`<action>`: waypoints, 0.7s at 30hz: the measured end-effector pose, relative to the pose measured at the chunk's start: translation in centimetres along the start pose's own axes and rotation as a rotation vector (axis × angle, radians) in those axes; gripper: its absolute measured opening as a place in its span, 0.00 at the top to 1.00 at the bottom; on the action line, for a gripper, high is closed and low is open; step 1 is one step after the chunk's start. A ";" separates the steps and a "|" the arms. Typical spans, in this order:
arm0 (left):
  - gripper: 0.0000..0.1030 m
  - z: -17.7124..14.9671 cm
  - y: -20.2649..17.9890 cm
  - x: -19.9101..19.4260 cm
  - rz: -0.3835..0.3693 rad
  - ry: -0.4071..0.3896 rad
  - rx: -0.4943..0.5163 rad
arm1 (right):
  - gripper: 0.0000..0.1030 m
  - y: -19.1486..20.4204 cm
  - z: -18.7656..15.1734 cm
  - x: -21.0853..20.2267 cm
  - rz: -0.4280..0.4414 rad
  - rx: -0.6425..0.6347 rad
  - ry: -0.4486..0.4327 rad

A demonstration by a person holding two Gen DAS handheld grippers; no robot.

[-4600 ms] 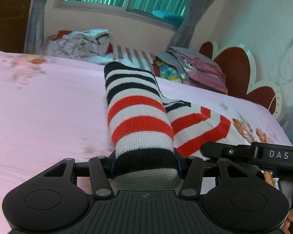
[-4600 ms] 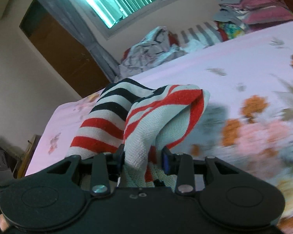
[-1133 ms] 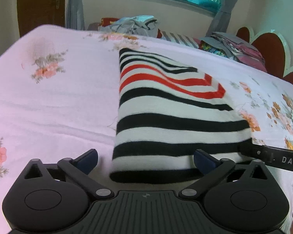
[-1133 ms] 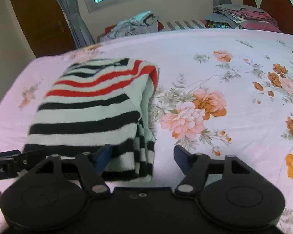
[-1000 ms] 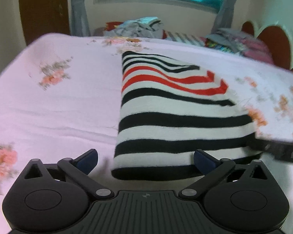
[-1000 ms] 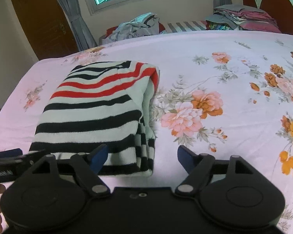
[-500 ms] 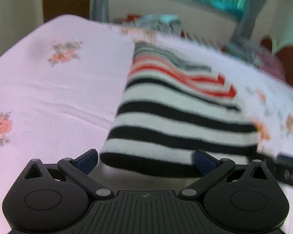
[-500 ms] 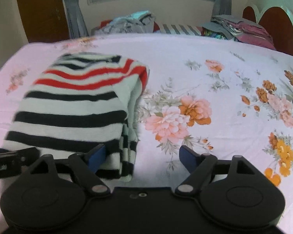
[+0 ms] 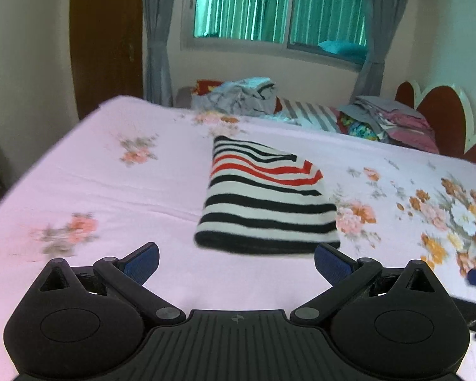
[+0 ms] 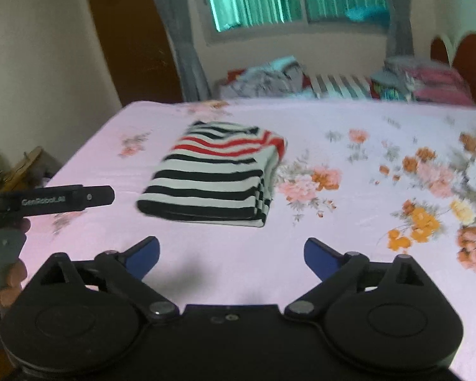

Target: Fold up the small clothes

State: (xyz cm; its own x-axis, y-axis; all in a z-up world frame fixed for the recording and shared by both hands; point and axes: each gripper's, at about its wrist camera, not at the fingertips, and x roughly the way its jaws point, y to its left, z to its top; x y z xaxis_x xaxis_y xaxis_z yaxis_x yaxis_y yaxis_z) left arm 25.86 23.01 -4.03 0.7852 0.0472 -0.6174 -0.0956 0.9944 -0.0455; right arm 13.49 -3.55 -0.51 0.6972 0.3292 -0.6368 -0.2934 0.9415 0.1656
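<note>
Pink floral bedsheet (image 9: 111,190) fills your left wrist view, with a curtained window (image 9: 279,6) and a heap of loose clothes (image 9: 238,96) along the far edge beside the headboard (image 9: 441,108). Your left gripper (image 9: 236,262) has its jaws spread wide and grips nothing; the folded striped sweater (image 9: 266,203) lies flat on the sheet just ahead of its fingertips, apart from them, black stripes nearest you and red ones farther back.

From your right wrist view, your right gripper (image 10: 231,254) is likewise spread wide and empty above bare sheet (image 10: 349,228). The folded striped sweater (image 10: 215,174) sits ahead and to the left, clear of both fingers, its layered edges facing right. Your left gripper's (image 10: 57,201) black body juts in from the left edge
</note>
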 end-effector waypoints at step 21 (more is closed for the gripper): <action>0.00 -4.0 1.3 -15.9 0.105 -0.084 0.005 | 0.00 6.0 -2.1 -10.6 -0.234 -0.061 -0.224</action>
State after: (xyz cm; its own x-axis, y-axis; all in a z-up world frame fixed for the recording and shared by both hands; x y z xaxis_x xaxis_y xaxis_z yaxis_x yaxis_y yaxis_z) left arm 10.81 23.12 2.61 0.8194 0.1584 -0.5508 -0.1772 0.9840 0.0195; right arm 2.98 -1.53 5.62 0.8750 0.1183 -0.4695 -0.1419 0.9898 -0.0150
